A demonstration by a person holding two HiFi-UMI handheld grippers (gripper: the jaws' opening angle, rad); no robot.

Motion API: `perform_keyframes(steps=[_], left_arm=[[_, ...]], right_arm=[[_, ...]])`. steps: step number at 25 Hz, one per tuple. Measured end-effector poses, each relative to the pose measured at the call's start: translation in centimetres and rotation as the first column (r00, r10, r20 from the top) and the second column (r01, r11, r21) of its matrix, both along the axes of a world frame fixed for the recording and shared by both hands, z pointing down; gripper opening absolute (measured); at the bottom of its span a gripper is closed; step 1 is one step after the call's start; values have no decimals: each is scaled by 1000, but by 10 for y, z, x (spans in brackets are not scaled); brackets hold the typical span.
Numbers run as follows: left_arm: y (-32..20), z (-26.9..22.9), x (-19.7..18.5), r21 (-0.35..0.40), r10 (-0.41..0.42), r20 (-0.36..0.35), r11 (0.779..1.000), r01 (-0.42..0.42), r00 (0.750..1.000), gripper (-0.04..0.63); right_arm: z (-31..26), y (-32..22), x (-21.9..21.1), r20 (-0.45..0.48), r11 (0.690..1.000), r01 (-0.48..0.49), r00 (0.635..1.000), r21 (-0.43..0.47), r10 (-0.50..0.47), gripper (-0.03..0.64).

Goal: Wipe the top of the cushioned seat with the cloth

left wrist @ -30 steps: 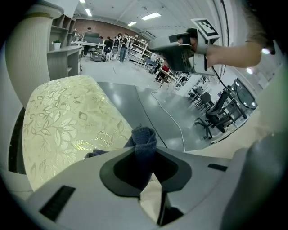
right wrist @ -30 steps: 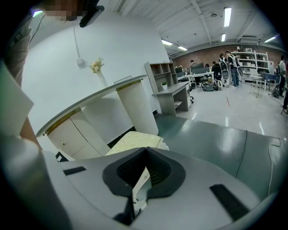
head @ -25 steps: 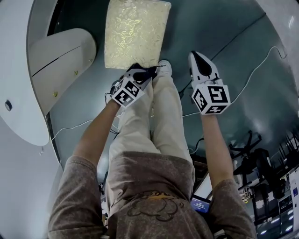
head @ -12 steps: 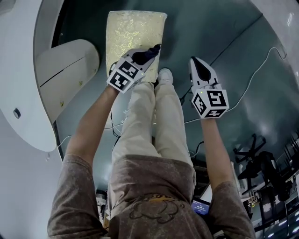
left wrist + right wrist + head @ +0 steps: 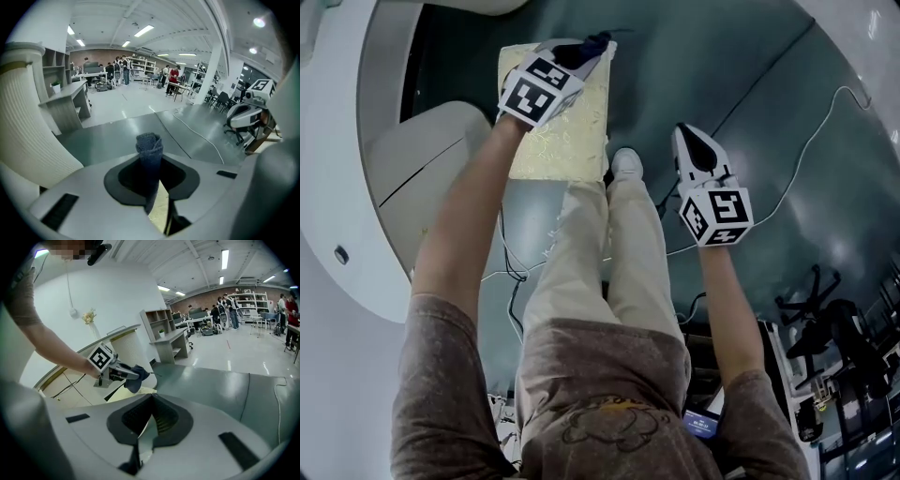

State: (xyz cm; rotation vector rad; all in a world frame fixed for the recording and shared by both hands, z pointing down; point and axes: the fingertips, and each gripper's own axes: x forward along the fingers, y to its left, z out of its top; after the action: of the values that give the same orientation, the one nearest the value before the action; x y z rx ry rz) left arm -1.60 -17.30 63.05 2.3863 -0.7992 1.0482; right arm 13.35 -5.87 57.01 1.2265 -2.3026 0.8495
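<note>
One dark blue cloth [image 5: 149,152] is pinched in the left tongs [image 5: 581,52] above the far end of the cushioned seat [image 5: 558,141]. The right tongs [image 5: 684,139] are pressed together and empty. The wiping stroke looks about to start: press down, then pull nearer.

Left arm [image 5: 464,216] is stretched way out forward, bare forearm nearly straight, with the wrist angled a bit to the right. The left gripper [image 5: 574,54] sits at the far end of that reach, its marker cube [image 5: 534,87] facing up. Its jaws are clamped on a dark blue cloth [image 5: 150,150], which sticks up in a roll between them.

Right arm [image 5: 731,309] is held much closer in, with the elbow tucked near the body. The right gripper [image 5: 691,141] points forward and down, well apart from the left one. Its cube [image 5: 715,216] faces the head camera. Those jaws are closed together at the tips with nothing between them.
</note>
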Motion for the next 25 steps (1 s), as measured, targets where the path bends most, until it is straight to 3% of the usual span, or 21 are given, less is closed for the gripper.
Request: perform_keyframes(steps=[5, 12, 21, 25], left_arm=[[-18, 28, 13, -33, 21, 67, 999, -19, 998, 83], [22, 75, 34, -136, 112, 117, 986, -96, 987, 83], [41, 77, 34, -172, 101, 91, 982, -84, 991, 83], [58, 75, 39, -198, 132, 91, 974, -112, 987, 83]], right_arm=[[11, 3, 25, -5, 999, -39, 999, -19, 39, 6], [23, 16, 36, -30, 999, -43, 999, -28, 43, 6], [23, 14, 27, -34, 999, -26, 999, -25, 26, 6], [20, 8, 24, -28, 1000, -17, 999, -23, 17, 6]])
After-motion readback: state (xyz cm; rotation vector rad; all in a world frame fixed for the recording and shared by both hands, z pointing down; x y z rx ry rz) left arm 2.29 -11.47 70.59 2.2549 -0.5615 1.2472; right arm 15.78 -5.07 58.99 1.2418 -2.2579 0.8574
